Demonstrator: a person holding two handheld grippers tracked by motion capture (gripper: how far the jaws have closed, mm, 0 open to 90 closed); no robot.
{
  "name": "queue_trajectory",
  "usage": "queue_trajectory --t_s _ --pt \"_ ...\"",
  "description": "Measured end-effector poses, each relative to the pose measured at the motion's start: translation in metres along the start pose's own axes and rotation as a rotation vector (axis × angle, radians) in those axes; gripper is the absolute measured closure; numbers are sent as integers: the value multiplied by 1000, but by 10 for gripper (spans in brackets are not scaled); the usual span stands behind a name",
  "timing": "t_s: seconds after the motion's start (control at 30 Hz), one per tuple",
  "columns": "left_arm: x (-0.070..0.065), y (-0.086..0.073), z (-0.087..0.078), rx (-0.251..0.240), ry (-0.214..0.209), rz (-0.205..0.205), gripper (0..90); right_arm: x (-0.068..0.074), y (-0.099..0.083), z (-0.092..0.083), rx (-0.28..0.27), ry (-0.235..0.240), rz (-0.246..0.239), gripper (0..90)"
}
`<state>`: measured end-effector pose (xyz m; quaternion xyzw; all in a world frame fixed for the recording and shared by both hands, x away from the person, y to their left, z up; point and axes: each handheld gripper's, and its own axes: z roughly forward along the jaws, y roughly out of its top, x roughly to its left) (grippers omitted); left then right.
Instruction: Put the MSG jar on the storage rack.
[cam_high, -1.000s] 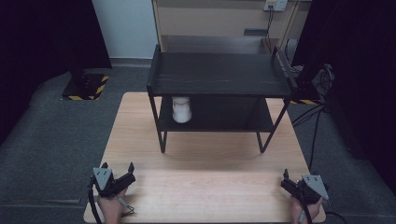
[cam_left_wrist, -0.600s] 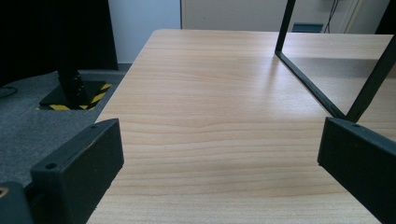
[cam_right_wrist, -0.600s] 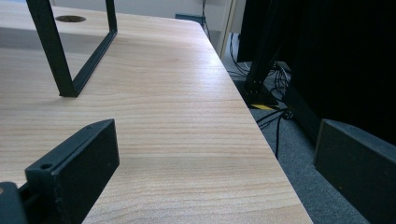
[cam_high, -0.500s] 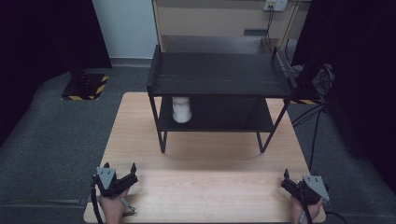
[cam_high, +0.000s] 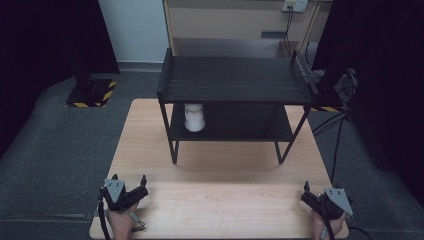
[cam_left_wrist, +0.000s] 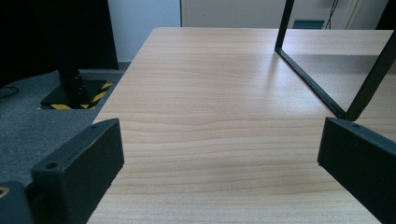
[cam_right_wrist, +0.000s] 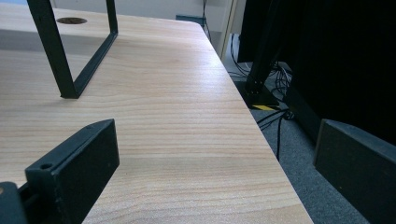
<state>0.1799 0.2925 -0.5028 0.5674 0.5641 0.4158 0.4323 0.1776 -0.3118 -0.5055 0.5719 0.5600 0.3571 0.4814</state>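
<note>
A black two-tier shelf stands on the far half of the wooden table. A white cup sits on its lower tier at the left. My left gripper rests at the table's near left corner, open, with bare wood between its jaws. The shelf's left leg frame is ahead and to the right of it. My right gripper sits at the near right corner, open and holding nothing. One of its jaws hangs past the table edge.
Grey carpet surrounds the table. A stand base with yellow-black tape is on the floor at the far left. Cables and another stand foot lie on the floor at the right. The shelf's right leg frame stands ahead of my right gripper.
</note>
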Motion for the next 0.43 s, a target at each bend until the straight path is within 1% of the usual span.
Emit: queue_trajectory --t_s 0.2,0.43 --pt "0 0 0 -3 2 -6 0 0 0 0 0 2 2 5" --pt "0 0 0 -1 1 -2 0 0 0 0 -1 2 3 5"
